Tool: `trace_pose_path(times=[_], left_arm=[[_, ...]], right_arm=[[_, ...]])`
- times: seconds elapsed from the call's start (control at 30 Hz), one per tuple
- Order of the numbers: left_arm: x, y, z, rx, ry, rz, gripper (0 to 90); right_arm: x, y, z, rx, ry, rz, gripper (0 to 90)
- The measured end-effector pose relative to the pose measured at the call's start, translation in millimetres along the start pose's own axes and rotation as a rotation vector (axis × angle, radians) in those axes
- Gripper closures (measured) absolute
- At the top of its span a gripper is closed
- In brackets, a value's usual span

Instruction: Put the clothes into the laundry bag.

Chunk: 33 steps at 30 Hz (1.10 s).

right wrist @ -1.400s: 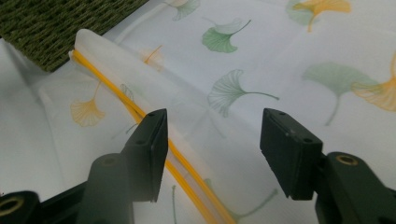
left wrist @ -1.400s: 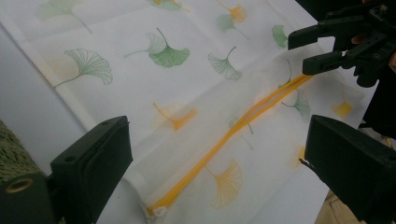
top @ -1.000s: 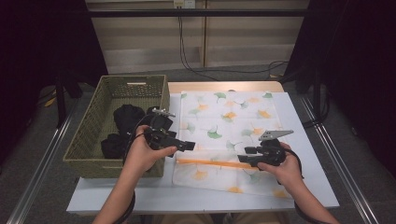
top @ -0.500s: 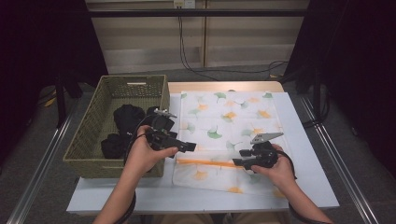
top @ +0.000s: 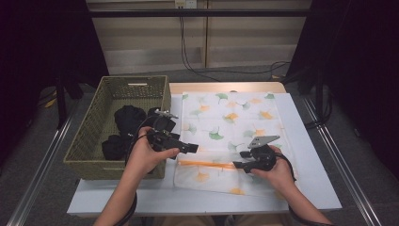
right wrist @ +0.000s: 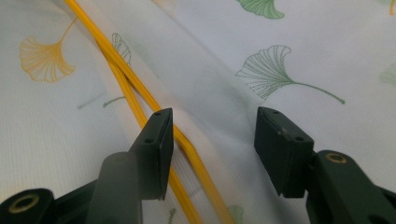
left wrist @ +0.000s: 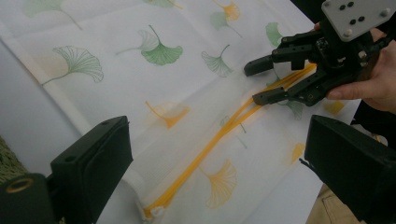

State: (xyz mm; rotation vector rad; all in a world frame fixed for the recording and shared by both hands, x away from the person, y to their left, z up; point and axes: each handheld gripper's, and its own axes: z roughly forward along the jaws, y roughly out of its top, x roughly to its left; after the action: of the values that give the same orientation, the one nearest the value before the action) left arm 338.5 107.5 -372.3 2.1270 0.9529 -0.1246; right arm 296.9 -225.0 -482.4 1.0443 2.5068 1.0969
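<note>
- A white mesh bag (top: 230, 127) printed with green and orange ginkgo leaves lies flat on the desk (top: 310, 141), covering its middle and reaching to the far edge.
- An orange zipper (top: 207, 164) runs left to right across the near part of the bag; in the left gripper view its two tapes part slightly toward the right end.
- The right tongs (top: 238, 159) sit low over the right end of the zipper, jaws about half open. In the right gripper view the orange tape passes beside the left jaw and the white fabric lies between the pads, which grip nothing.
- The left tongs (top: 193, 148) hover above the bag's near left corner, beside the basket; their jaws stand wide apart and empty.
- A green woven basket (top: 84, 141) stands at the desk's left edge, holding dark bundled clothes (top: 127, 120). The left hand (top: 146, 157) partly covers its right wall.
- Cables (top: 188, 52) hang down the wall panel beyond the desk.
- Nothing lies between the right tongs and the zipper.
</note>
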Motion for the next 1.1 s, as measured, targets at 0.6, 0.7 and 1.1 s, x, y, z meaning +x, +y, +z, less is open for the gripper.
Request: trace_pose_path(times=[0.6, 0.7, 1.1], left_arm=[[-1.2, 1.0, 0.6, -0.001, -0.003, 0.005, 7.4], [-1.3, 0.9, 1.0, -0.003, -0.007, 0.000, 7.4], [-1.7, 1.1, -0.2, -0.004, -0.008, 0.004, 7.6]], right_arm=[[-5.1, 2.8, 0.0, 0.013, -0.035, -0.024, 78.8], [-5.0, 4.8, 0.8, 0.024, -0.046, -0.030, 83.7], [-9.0, 10.3, 0.8, 0.049, -0.035, 0.090, 90.0]])
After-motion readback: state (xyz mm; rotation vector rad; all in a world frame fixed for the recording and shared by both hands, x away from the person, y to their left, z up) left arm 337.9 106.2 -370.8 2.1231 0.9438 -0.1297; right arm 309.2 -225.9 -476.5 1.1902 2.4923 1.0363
